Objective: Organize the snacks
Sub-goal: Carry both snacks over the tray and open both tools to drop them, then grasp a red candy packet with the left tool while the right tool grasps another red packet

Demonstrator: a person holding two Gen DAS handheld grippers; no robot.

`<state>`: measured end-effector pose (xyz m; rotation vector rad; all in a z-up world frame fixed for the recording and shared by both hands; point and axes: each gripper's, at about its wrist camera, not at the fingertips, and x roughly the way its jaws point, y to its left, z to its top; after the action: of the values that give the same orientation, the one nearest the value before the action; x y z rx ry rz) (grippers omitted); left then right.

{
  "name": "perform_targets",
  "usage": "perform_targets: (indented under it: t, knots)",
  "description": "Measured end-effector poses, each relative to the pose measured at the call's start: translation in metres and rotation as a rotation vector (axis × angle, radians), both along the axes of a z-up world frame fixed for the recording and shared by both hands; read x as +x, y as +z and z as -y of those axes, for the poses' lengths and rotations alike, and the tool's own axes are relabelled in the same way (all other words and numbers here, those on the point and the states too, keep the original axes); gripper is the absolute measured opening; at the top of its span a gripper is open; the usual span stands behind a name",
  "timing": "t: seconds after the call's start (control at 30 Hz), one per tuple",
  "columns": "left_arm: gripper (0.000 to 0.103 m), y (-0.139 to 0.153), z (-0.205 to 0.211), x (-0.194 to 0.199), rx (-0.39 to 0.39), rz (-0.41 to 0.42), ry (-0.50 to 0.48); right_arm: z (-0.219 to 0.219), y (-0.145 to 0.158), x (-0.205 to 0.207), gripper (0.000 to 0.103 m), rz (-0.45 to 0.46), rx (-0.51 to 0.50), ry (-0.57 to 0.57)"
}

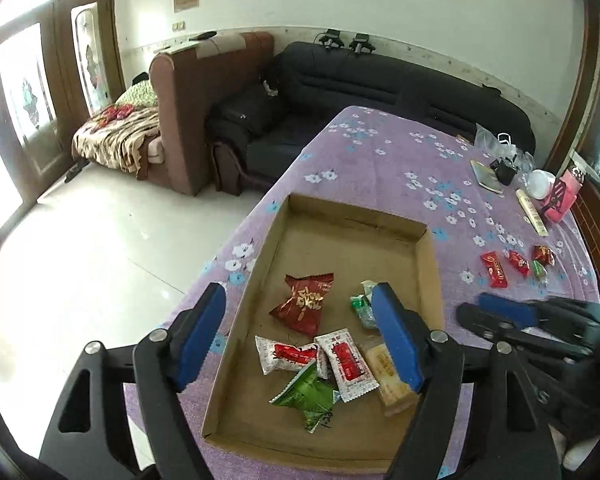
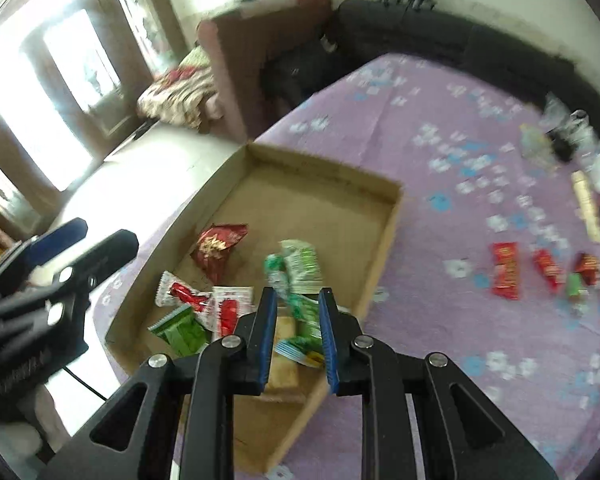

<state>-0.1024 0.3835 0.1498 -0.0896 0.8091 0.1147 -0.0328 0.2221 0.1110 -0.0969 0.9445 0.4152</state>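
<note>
R claw (image 2: 298, 312) narrow, pinching green-white wrapper (image 2: 296, 268) over cardboard tray (image 2: 384, 216); L claw (image 1: 300, 316) wide, holding nothing.

A purple cloth (image 1: 380, 168) with white and blue flowers covers the desk. The box (image 1: 340, 240) is plain brown cardboard. Inside lie a dark red packet (image 1: 304, 304) with gold print, two white-and-red packets (image 1: 288, 356) and a green one (image 1: 308, 396). The fingers (image 1: 396, 340) carry blue pads on black.
</note>
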Motion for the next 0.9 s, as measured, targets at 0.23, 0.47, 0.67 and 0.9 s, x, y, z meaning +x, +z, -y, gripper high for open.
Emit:
perform_targets:
  t: [0.23, 0.47, 0.67, 0.9]
  knots:
    - [0.076, 0.01, 0.029, -0.005, 0.061, -0.003, -0.021, 0.036, 0.007, -0.012, 0.083, 0.112, -0.083, -0.13]
    - [0.076, 0.009, 0.075, -0.006, 0.114, -0.031, -0.064, 0.084, 0.0, -0.011, 0.083, 0.061, -0.031, -0.156]
    - [0.076, 0.004, 0.115, 0.002, 0.134, -0.057, -0.107, 0.128, -0.011, -0.011, 0.083, 0.023, -0.014, -0.206]
    - [0.076, -0.002, 0.159, 0.013, 0.173, -0.088, -0.149, 0.177, -0.03, -0.006, 0.083, -0.024, 0.012, -0.253]
